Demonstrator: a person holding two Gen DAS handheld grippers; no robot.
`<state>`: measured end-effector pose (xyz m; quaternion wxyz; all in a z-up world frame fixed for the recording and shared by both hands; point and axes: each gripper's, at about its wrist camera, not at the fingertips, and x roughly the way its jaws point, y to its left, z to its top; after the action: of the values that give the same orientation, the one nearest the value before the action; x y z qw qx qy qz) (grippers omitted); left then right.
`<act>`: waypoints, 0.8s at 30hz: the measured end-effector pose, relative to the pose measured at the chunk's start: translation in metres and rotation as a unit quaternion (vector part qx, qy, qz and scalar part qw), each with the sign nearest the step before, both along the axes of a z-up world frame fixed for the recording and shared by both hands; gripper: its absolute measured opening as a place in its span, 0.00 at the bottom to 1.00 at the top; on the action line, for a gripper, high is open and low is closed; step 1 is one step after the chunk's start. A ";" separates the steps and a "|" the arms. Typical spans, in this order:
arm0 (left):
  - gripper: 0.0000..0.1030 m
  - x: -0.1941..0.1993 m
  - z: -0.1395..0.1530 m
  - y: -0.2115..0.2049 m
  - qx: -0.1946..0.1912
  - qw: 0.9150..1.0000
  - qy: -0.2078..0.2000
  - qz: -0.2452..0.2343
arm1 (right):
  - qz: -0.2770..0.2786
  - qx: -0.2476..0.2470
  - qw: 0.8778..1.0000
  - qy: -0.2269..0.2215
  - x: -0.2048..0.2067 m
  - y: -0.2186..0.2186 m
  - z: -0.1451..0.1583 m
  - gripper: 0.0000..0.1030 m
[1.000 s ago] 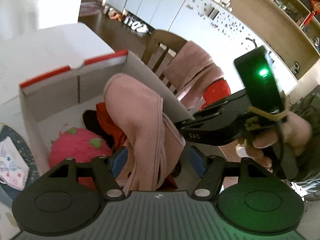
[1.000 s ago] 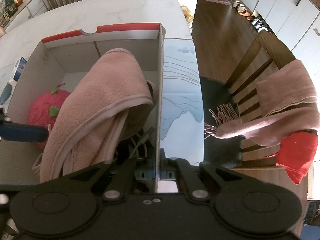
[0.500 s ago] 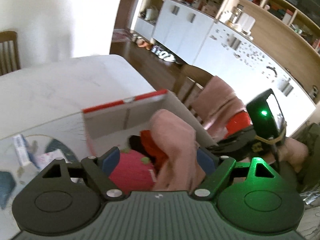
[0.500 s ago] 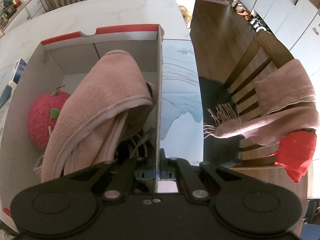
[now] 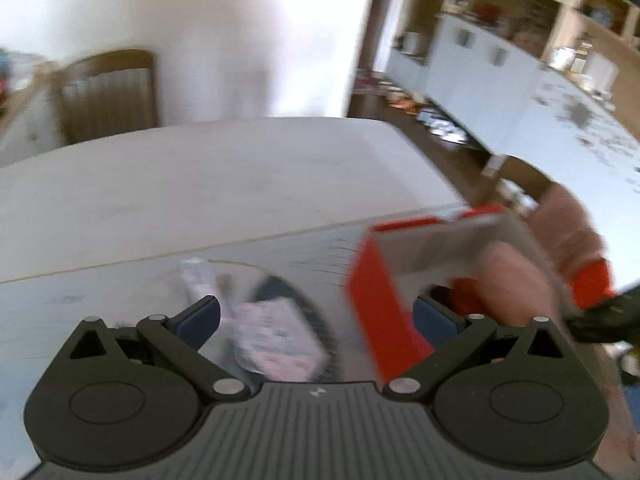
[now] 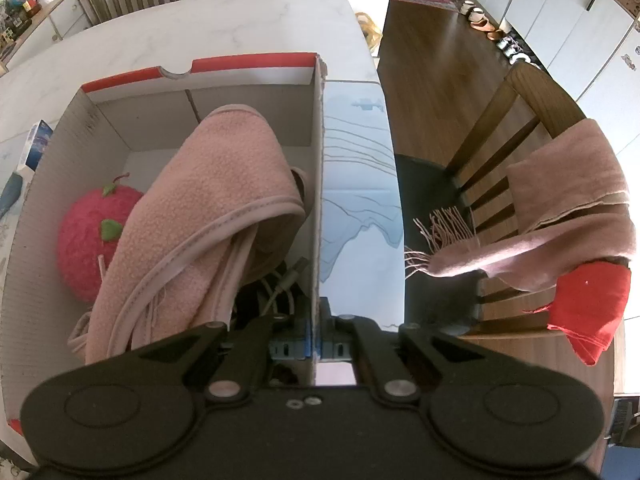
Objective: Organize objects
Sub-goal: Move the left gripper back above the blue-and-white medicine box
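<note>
A white cardboard box with a red rim (image 6: 256,62) stands on the table. It holds a pink towel (image 6: 208,208), a red plush strawberry (image 6: 84,244) and some cables. My right gripper (image 6: 316,346) is shut on the box's right wall near the front corner. In the blurred left wrist view my left gripper (image 5: 316,316) hovers outside the box (image 5: 380,292), to its left. Its jaws are opening wide and hold nothing. Beyond them a pink patterned packet (image 5: 276,336) lies on the table, and the towel (image 5: 508,280) shows at the right.
Right of the table, a wooden chair (image 6: 520,92) carries a pink fringed scarf (image 6: 568,200) and a red cloth (image 6: 588,308). A blue-patterned mat (image 6: 356,200) lies beside the box. A small blue-and-white carton (image 6: 38,140) sits left of it. Another chair (image 5: 108,92) stands at the table's far side.
My left gripper has drawn back out of the box, away from the pink towel, and swung left and up while its jaws widened. The right gripper has stayed clamped on the box wall.
</note>
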<state>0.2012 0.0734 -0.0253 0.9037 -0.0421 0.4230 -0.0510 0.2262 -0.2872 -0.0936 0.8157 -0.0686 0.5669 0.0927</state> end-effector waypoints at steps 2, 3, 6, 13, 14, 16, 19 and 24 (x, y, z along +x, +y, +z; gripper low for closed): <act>1.00 0.009 -0.005 0.012 0.015 1.000 0.002 0.026 | -0.001 0.000 1.000 0.000 0.000 0.000 0.000 0.01; 1.00 0.014 -0.009 0.019 0.023 0.999 0.007 0.041 | -0.001 0.000 1.000 0.000 -0.001 0.000 0.000 0.01; 1.00 0.032 -0.021 0.036 0.023 0.997 0.033 0.059 | -0.003 0.000 1.000 0.000 -0.001 0.000 0.000 0.01; 1.00 0.060 -0.053 0.048 0.044 0.994 0.064 0.079 | -0.005 -0.003 1.000 0.001 0.000 0.001 0.000 0.02; 1.00 0.063 -0.057 0.048 0.047 0.993 0.067 0.081 | -0.006 -0.003 1.000 0.001 0.000 0.001 0.000 0.02; 1.00 0.069 -0.065 0.049 0.053 0.992 0.076 0.088 | -0.007 -0.003 1.000 0.001 0.000 0.001 0.000 0.02; 1.00 0.078 -0.078 0.053 0.051 0.989 0.094 0.099 | -0.010 -0.002 1.000 0.002 0.000 0.000 -0.001 0.02; 1.00 0.087 -0.090 0.058 0.072 0.985 0.101 0.118 | -0.012 -0.005 1.000 0.002 0.000 0.001 0.000 0.02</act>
<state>0.2883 0.1312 -0.1151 0.8569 -0.0319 0.5063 0.0914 0.2259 -0.2862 -0.0938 0.8152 -0.0655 0.5699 0.0805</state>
